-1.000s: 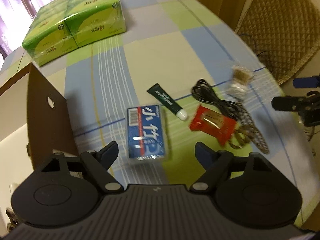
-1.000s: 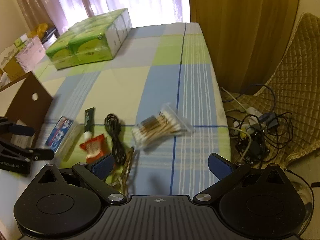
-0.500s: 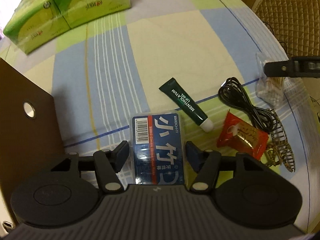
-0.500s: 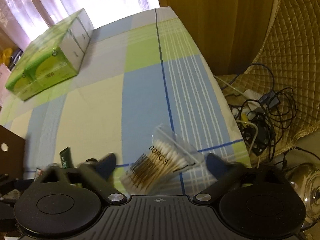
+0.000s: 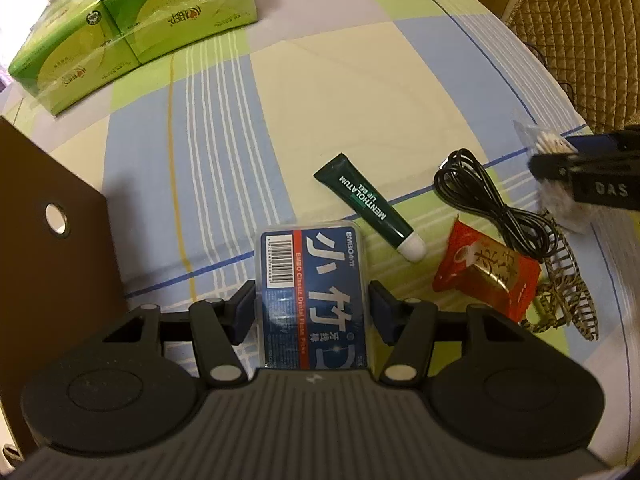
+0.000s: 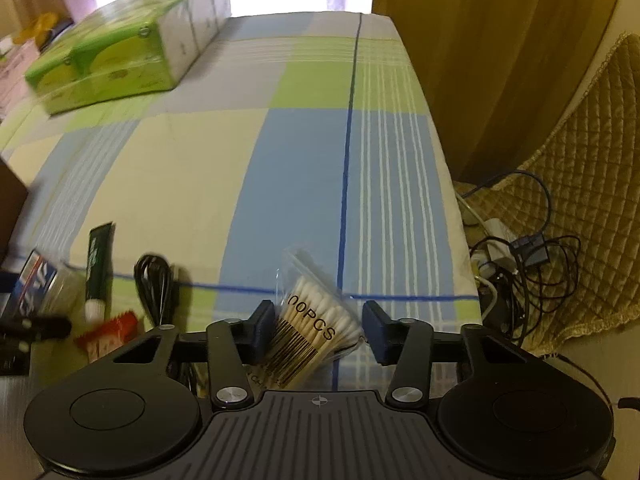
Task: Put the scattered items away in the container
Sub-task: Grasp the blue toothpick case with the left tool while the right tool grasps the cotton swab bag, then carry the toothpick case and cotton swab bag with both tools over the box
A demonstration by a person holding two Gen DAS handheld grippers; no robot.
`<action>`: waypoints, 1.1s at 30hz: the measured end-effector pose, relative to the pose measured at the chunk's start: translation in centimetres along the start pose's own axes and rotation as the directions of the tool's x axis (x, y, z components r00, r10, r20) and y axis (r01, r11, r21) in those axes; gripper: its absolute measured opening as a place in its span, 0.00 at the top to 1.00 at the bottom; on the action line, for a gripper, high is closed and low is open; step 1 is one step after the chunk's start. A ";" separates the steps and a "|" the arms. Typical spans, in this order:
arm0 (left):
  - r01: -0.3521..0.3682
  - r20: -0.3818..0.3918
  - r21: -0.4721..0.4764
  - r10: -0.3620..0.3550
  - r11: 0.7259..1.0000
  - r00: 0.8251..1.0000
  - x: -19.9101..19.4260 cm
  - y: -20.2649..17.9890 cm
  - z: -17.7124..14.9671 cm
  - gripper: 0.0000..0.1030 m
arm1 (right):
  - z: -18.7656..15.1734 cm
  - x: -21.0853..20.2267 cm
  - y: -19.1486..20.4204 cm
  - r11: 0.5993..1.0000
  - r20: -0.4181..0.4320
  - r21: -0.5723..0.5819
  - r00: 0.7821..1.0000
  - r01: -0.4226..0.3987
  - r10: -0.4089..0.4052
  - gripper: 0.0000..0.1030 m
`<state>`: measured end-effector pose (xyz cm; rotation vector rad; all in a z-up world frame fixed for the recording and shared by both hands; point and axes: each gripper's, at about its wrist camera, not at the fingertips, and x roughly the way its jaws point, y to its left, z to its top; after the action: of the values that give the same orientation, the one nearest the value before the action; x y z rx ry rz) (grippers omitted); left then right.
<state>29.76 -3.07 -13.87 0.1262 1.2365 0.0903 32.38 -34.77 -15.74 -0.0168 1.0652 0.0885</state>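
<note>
Both hand-held grippers now closer: left (image 5: 312, 310) straddling floss box (image 5: 314, 294), right (image 6: 318, 332) around swab bag (image 6: 316, 326), neither clamped.

I see the bench (image 5: 360, 92) covered in a check of blue, pale yellow, lime green and grey, with thin white stripes and dark blue lines. Relative to the blue-and-red floss box (image 5: 316, 296): a dark green tube (image 5: 370, 208) with a white cap just right, then a red-and-gold sachet (image 5: 488, 272), black cable (image 5: 488, 204), and zebra-striped clip (image 5: 568, 304). Green packs (image 5: 132, 28) lie far beyond.
</note>
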 end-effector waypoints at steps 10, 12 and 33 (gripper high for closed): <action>0.002 0.016 -0.014 -0.001 1.000 1.000 -1.7 -1.8 -2.5 0.48 | -4.1 -3.3 -0.5 0.998 0.026 -0.009 0.997 -0.067 0.067 0.58; 0.002 0.032 -0.013 -0.001 1.000 0.999 -2.6 -2.0 -3.1 0.48 | -4.7 -4.2 -0.6 0.997 0.039 0.004 0.997 -0.071 0.071 0.58; 0.101 0.170 -0.077 -0.086 0.992 0.982 -14.7 3.0 -12.8 0.48 | -8.2 -14.3 8.9 0.959 0.083 -0.151 0.963 -0.241 0.255 0.58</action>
<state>12.91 -1.49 -3.82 0.0012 1.0682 0.0493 17.62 -27.30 -7.01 -0.0042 0.9540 0.3881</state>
